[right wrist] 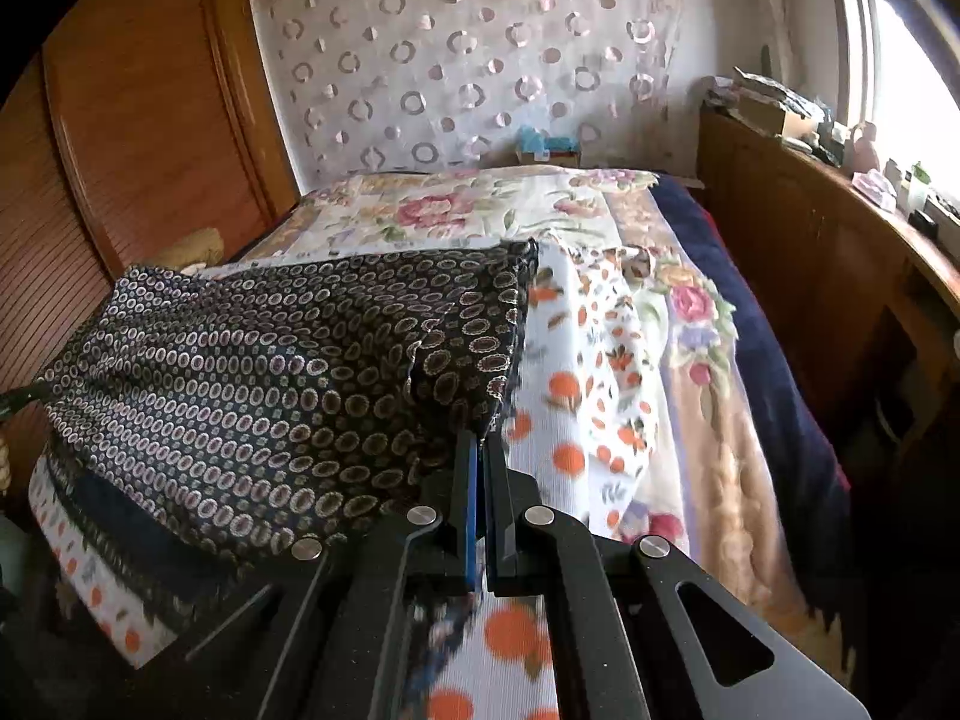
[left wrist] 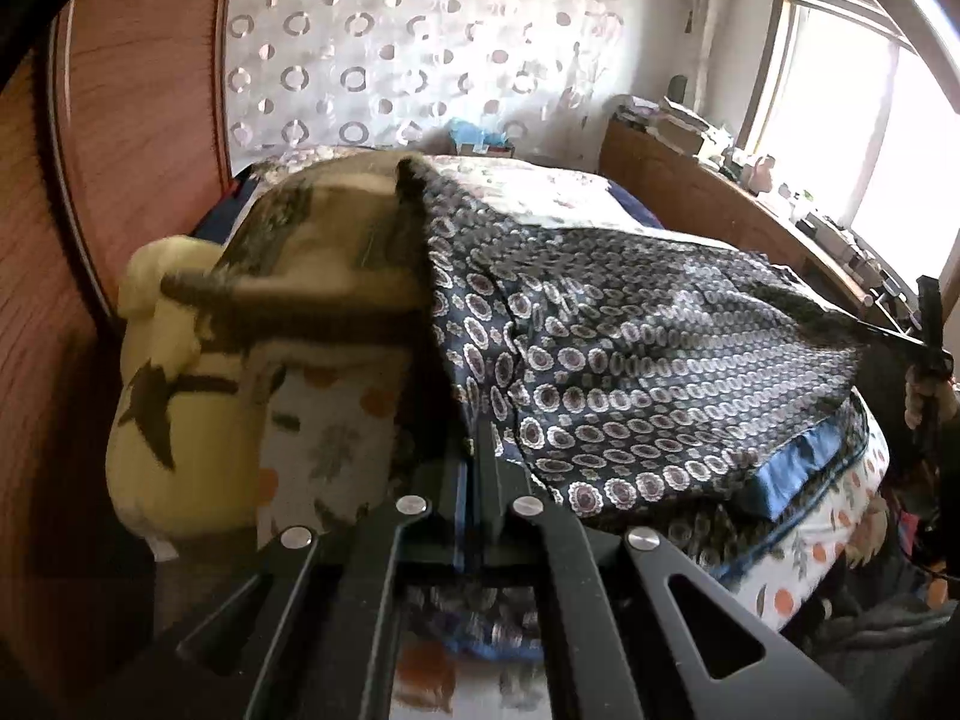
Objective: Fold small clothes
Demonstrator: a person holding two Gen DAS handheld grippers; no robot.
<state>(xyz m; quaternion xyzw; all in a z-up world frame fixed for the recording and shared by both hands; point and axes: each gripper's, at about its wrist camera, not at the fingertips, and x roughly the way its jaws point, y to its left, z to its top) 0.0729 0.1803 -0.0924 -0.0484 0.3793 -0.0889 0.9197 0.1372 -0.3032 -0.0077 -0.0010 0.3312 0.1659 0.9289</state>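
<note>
Covering a bed (right wrist: 708, 372) by a wooden wardrobe (right wrist: 150, 120), patterned cloth (right wrist: 270, 372) pinched in both closed jaws, bright window (left wrist: 870, 120)

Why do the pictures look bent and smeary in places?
Both wrist views: fisheye lenses bow the walls, and the window glares white. Left wrist view: the yellow cushion is motion-blurred. Right wrist view: the dark circle-patterned garment stays sharp.

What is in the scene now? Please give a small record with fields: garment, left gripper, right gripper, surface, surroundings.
garment: dark patterned cloth, lifted and stretched between both grippers
left gripper: jaws shut on the cloth edge
right gripper: jaws shut on the opposite edge
surface: bed with orange-print sheet and floral blanket
surroundings: wooden wardrobe, window
</note>
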